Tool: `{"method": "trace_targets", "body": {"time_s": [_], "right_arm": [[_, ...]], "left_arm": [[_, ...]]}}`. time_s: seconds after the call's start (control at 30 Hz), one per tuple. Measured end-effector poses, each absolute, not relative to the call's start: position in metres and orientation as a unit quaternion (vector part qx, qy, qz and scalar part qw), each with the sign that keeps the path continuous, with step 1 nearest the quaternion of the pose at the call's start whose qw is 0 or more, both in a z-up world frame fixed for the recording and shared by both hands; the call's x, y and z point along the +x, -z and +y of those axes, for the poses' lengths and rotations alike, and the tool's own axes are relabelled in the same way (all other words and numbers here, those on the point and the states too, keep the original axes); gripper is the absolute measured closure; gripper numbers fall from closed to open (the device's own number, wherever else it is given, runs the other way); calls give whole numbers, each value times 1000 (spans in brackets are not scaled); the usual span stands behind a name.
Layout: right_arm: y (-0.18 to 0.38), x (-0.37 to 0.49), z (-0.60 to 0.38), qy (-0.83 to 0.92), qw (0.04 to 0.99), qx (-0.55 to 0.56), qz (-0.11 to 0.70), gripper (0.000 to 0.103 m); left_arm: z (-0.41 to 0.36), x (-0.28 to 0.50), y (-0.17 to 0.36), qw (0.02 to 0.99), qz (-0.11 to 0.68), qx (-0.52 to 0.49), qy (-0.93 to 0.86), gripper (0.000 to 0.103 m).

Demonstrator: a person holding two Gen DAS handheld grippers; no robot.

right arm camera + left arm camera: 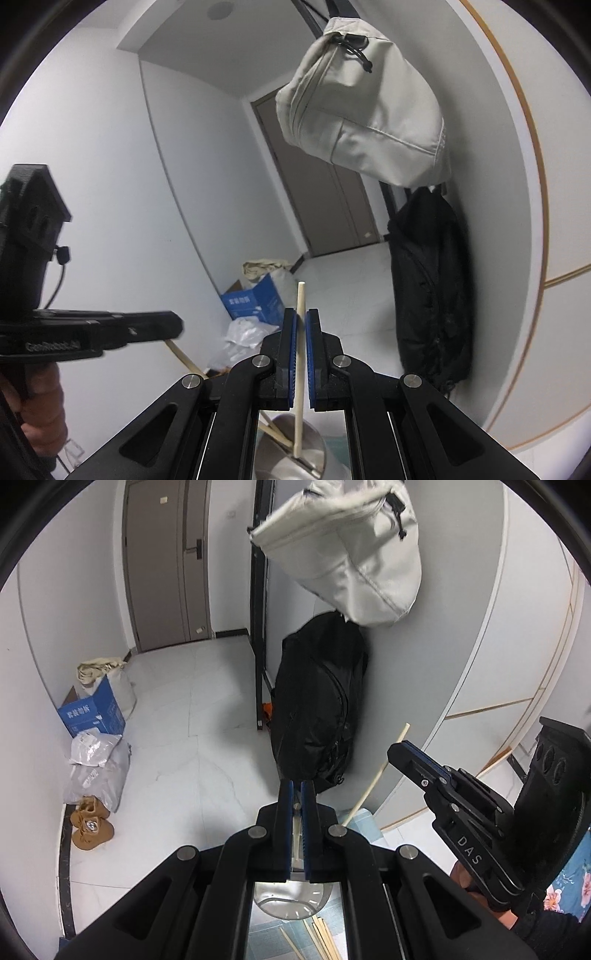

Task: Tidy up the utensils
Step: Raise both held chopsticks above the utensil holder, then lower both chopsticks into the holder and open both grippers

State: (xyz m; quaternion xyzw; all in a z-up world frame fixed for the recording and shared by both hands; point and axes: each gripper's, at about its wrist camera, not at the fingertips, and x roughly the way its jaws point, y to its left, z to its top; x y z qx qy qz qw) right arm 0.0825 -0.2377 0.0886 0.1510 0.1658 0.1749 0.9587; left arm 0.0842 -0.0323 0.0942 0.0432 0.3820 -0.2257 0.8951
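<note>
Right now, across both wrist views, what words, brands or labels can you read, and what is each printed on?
"DAS": white letters on the right gripper, along its finger arm in the left wrist view.
"GenRobot.AI": pale letters on the left gripper, on its side in the right wrist view; slightly blurred.
Blue cardboard box: white Chinese characters, too small and blurred to read.
Grey plastic parcels: printed labels, unreadable.
Door: small sticker, unreadable.

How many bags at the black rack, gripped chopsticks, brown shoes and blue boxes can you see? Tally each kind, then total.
Bags: 2, pale bag, black backpack
Chopsticks: 2, left chopstick in left tool, right chopstick in right tool
Brown shoes: 2
Blue box: 1
Total: 7
</note>
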Motion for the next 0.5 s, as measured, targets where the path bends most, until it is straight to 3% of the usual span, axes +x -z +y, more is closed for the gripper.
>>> {"method": "trace_targets", "body": {"time_s": [0.5], "right_arm": [[-39, 96, -226, -187, 958, 102, 193, 99]], "left_arm": [[-44, 103, -53, 871, 431, 46, 231, 103]]}}
